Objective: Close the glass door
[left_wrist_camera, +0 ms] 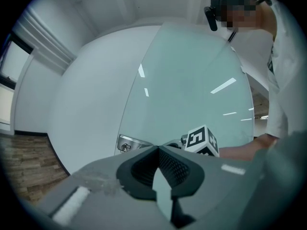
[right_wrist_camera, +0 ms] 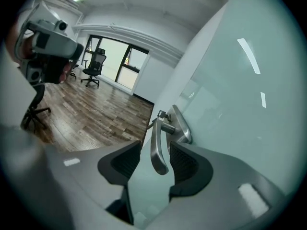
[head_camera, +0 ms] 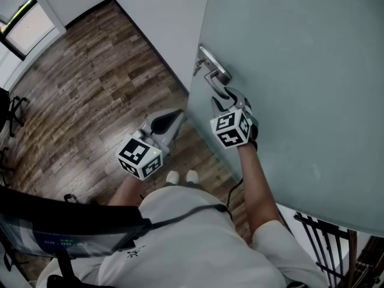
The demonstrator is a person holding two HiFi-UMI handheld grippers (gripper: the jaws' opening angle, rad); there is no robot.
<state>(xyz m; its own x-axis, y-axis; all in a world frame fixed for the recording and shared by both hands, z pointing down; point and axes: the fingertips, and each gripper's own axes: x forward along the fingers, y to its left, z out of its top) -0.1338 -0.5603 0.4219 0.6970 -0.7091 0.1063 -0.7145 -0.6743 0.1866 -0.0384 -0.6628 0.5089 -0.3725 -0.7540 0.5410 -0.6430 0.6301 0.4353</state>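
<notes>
Head view, one glass door [head_camera: 300, 71], right gripper [head_camera: 227, 98] fingers parted round one handle [right_wrist_camera: 157, 143], left gripper [head_camera: 174, 120] closed.

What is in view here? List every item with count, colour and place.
glass door: one, frosted pale green, right of the head view
door handle: one, silver metal lever on a plate, at the door's edge
floor: one, brown wood planks, left of the door
wall: one, white, behind the door's edge
window: one, bright, dark frame, far end of the room
office chairs: at least two, black, by the window
shoes: two, white, on the floor below the tools
left tool: one, grey with a black-and-white marker cube, jaws together, empty, held short of the door
right tool: one, grey with a marker cube, jaws apart either side of the handle lever, not pressing it
</notes>
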